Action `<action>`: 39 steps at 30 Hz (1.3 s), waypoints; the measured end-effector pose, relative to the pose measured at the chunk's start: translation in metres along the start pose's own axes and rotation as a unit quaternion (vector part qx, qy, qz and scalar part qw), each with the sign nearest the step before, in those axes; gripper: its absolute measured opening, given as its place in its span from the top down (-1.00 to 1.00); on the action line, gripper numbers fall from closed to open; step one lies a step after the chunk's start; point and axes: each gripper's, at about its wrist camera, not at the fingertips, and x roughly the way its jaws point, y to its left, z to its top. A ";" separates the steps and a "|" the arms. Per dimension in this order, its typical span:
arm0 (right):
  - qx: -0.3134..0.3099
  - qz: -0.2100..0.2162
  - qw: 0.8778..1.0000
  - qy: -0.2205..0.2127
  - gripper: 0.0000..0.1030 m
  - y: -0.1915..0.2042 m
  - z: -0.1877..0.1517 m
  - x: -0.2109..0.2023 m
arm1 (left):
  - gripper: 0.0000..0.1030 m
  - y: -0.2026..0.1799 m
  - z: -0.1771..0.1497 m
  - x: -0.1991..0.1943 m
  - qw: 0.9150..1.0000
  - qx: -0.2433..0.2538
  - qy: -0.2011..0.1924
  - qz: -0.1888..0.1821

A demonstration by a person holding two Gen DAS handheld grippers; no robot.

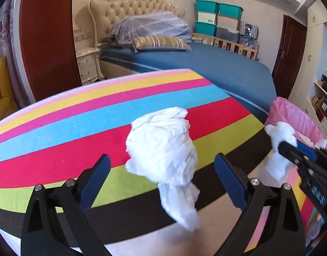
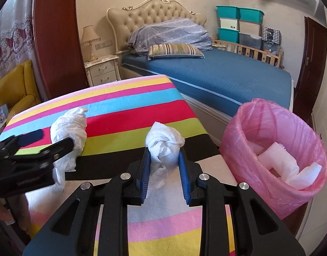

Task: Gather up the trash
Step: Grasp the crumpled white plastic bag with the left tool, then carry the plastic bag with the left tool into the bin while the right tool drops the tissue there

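Striped cloth (image 1: 78, 132) in pink, yellow, blue, red, green and black bands, spread over a raised surface: the landmark for all below.

Left gripper (image 1: 162, 171): fingers spread wide, released, nothing pinched. Large crumpled white plastic wad (image 1: 163, 147) resting on the red, green and black bands at the near edge of the cloth, between the two blue pads but touching neither; a loose tail hanging over the cloth's near edge. Seen from the right wrist view, same wad (image 2: 70, 128) at the left part of the cloth, with the left gripper (image 2: 54, 143) close around it.

Right gripper (image 2: 164, 160): clenched on a small knotted tissue ball (image 2: 163, 145), blue pads pressing its two sides, the ball above the black band at the cloth's near edge. In the left wrist view, same tissue (image 1: 279, 136) off the right end of the cloth, pinched in the right gripper (image 1: 278, 147), against the bin's pink liner.

Pink-lined waste bin (image 2: 244, 128) standing on the floor just beyond the right end of the cloth, open at the top, white foam and paper scraps (image 2: 291, 166) lying inside.

Beyond the far edge of the cloth: bed with blue cover (image 2: 216, 79), striped pillow (image 2: 176, 50), tufted headboard (image 2: 154, 10). Nightstand (image 2: 102, 69) with lamp (image 2: 88, 36) past the far left corner. Yellow chair (image 2: 16, 85) left of the cloth. Stacked teal and white storage boxes (image 2: 238, 23) behind the bed.
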 end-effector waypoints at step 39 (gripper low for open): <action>-0.013 0.020 0.999 -0.028 0.50 0.014 -0.006 -0.021 | 0.25 0.002 -0.021 -0.043 0.998 0.000 -0.061 0.009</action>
